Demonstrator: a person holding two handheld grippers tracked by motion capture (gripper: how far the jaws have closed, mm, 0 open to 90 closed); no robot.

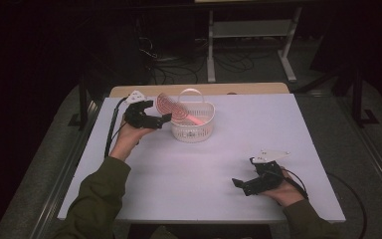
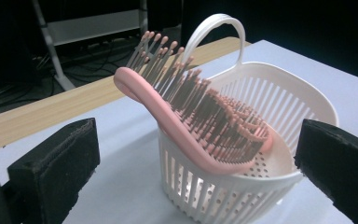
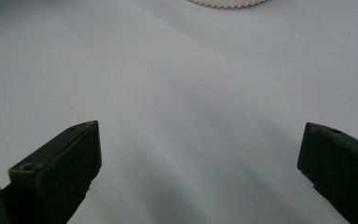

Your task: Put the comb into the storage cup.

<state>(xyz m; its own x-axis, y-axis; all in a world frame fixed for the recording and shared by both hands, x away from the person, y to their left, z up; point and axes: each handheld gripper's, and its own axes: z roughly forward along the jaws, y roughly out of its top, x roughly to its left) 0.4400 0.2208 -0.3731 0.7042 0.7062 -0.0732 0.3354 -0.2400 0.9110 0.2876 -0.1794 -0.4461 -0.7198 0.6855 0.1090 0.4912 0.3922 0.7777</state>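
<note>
Pink brush [image 2: 191,126] sits in the white basket [image 2: 279,93], head-end propped high over the near rim, bristles up, lower end down on the perforated floor. Basket stands on the table [image 1: 238,149], toward the far left, its loop handle upright at the back. Left tongs [image 1: 154,119] hang just beside the raised end of the brush, jaws wide apart; in the left gripper view both black pads flank the basket with clear air between them and the brush, nothing pinched. Right tongs [image 1: 246,184] rest low over bare table near the front right, well apart from the basket, jaws also spread and empty; the right gripper view catches the basket's lower edge at the top of frame. Reading: the step in hand looks like the release, brush placed in the basket and let go. It leans rather than lies flat, so it could tip out over the rim if nudged. Next move, as I judge it, calls for drawing the left tongs straight back from the basket without clipping the raised end or the rim. If the brush ought to sit lower, a gentle push on the high end would settle it. Right tongs need do nothing.
</note>
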